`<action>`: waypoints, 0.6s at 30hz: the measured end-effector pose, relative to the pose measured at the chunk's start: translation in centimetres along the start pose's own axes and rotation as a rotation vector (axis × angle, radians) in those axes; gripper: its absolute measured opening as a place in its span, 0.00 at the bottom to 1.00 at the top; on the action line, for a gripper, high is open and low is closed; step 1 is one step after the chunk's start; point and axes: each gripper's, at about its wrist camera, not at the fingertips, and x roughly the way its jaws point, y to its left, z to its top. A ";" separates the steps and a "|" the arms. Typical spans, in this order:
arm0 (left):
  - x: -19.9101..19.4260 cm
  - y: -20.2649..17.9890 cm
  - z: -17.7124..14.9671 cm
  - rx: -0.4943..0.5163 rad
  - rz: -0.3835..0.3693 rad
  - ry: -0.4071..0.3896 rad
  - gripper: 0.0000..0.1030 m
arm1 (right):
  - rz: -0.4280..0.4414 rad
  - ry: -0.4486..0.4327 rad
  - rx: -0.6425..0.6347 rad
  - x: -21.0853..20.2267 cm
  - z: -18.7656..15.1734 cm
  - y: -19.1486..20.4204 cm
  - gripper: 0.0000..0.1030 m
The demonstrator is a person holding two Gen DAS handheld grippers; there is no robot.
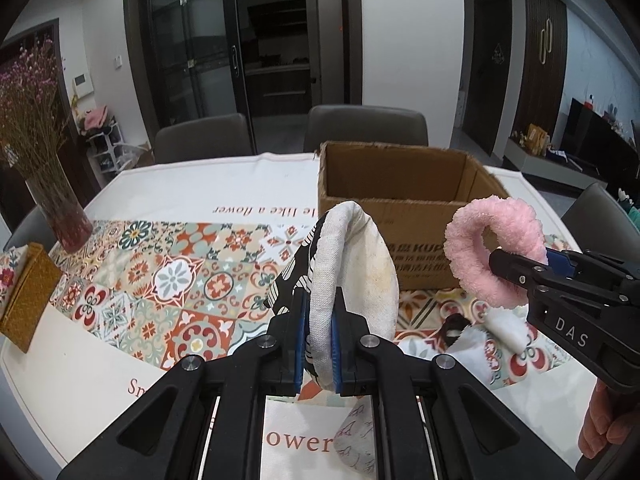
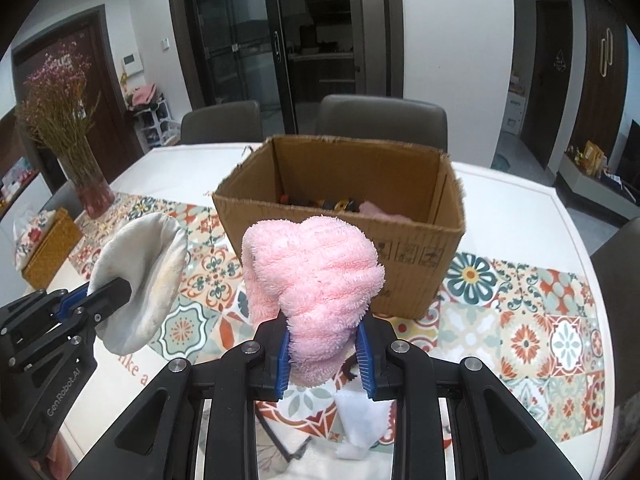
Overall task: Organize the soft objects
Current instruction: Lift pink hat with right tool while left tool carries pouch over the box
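Observation:
My left gripper (image 1: 319, 332) is shut on a white fabric pouch with a black patterned side (image 1: 352, 264), held up above the table. Seen from the right wrist, this pouch (image 2: 140, 280) hangs at the left in the left gripper (image 2: 104, 296). My right gripper (image 2: 324, 356) is shut on a fluffy pink ring-shaped cloth (image 2: 312, 276). In the left wrist view the pink ring (image 1: 492, 248) is up in the right gripper (image 1: 520, 268), in front of the open cardboard box (image 1: 400, 216). The box (image 2: 344, 220) holds some small items and a pink piece.
A patterned runner (image 1: 160, 276) covers the white table. More cloth pieces lie below the grippers (image 1: 504, 332) (image 2: 360, 420). A vase of dried flowers (image 1: 52, 196) and a woven tissue box (image 1: 24, 304) stand at the left. Chairs (image 2: 380, 120) stand behind the table.

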 end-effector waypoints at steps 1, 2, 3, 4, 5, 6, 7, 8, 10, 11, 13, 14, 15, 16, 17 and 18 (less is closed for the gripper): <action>-0.3 -0.1 0.2 0.001 -0.003 -0.008 0.12 | -0.001 -0.005 0.001 -0.2 0.1 -0.1 0.27; -0.5 -0.3 0.3 0.001 -0.006 -0.013 0.12 | -0.002 -0.012 0.001 -0.6 0.2 -0.1 0.27; -0.9 -0.5 0.5 0.003 -0.009 -0.020 0.12 | -0.004 -0.021 0.003 -0.9 0.3 -0.2 0.27; -1.1 -0.6 0.6 0.004 -0.012 -0.026 0.12 | -0.006 -0.028 0.004 -1.3 0.4 -0.3 0.28; -1.3 -0.7 0.7 0.004 -0.014 -0.031 0.12 | -0.008 -0.034 0.005 -1.5 0.5 -0.3 0.28; -1.5 -0.8 0.9 0.004 -0.017 -0.037 0.11 | -0.009 -0.042 0.007 -1.9 0.6 -0.5 0.27; -1.8 -1.0 1.1 0.005 -0.021 -0.044 0.12 | -0.009 -0.047 0.009 -2.1 0.7 -0.5 0.27; -2.0 -1.0 1.2 0.006 -0.024 -0.049 0.12 | -0.010 -0.054 0.010 -2.4 0.8 -0.6 0.27; -2.4 -1.3 1.6 0.013 -0.029 -0.061 0.12 | -0.014 -0.066 0.014 -2.8 1.0 -0.9 0.27; -2.5 -1.5 1.8 0.017 -0.030 -0.066 0.12 | -0.015 -0.072 0.018 -3.0 1.1 -1.0 0.28; -2.8 -1.8 2.4 0.025 -0.033 -0.081 0.11 | -0.018 -0.083 0.024 -3.4 1.4 -1.3 0.27; -3.0 -1.9 2.6 0.028 -0.034 -0.088 0.12 | -0.020 -0.088 0.026 -3.6 1.6 -1.4 0.27; -3.1 -2.0 3.0 0.030 -0.036 -0.096 0.12 | -0.022 -0.094 0.029 -3.7 1.8 -1.6 0.27; -3.2 -2.1 3.2 0.032 -0.037 -0.102 0.12 | -0.023 -0.099 0.030 -3.8 1.9 -1.6 0.27; -3.3 -2.2 3.4 0.036 -0.038 -0.108 0.11 | -0.025 -0.107 0.033 -4.0 2.1 -1.8 0.28; -3.4 -2.3 3.7 0.038 -0.039 -0.115 0.11 | -0.027 -0.114 0.035 -4.2 2.4 -1.9 0.28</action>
